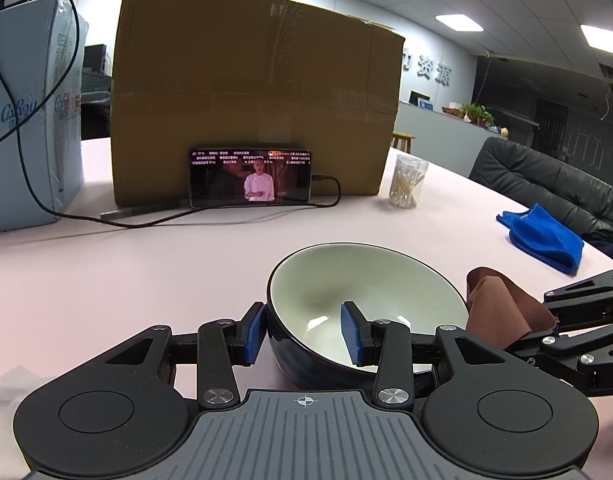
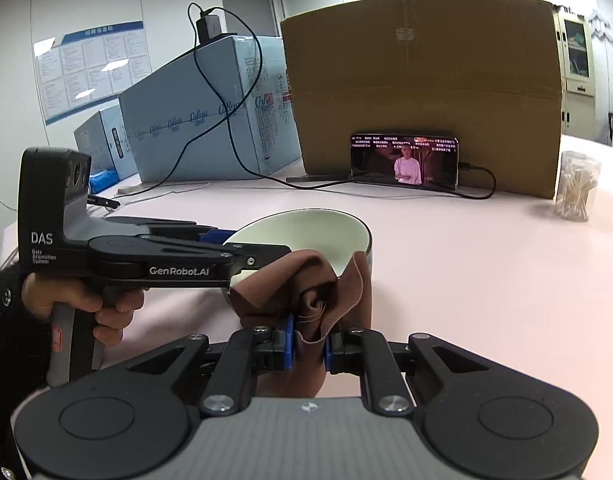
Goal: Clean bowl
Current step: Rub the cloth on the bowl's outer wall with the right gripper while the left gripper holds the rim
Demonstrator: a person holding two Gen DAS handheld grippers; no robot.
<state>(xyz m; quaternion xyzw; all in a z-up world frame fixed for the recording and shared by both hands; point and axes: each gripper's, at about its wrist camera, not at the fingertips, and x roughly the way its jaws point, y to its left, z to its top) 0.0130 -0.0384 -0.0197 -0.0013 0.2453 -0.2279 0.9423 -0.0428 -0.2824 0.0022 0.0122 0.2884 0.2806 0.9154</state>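
office setup, pink table (image 1: 106, 280)
ceiling light panels (image 1: 460, 23) on, black leather chair (image 1: 546, 184) at the side, notice board (image 2: 90, 68) on white wall

A cardboard box (image 1: 254, 96) stands at the bench's far edge, a phone (image 1: 250, 178) leaning against it; beside it a clear tub (image 1: 407, 182), apparently of cotton swabs; a blue cloth (image 1: 542, 236) lies near the right edge.

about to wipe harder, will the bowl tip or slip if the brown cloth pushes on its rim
Probably tips: the bowl already sits tilted, held only by the left gripper pinching its wall. Its glossy glaze looks slippery. The floppy brown cloth, bunched in the right gripper, should push softly.
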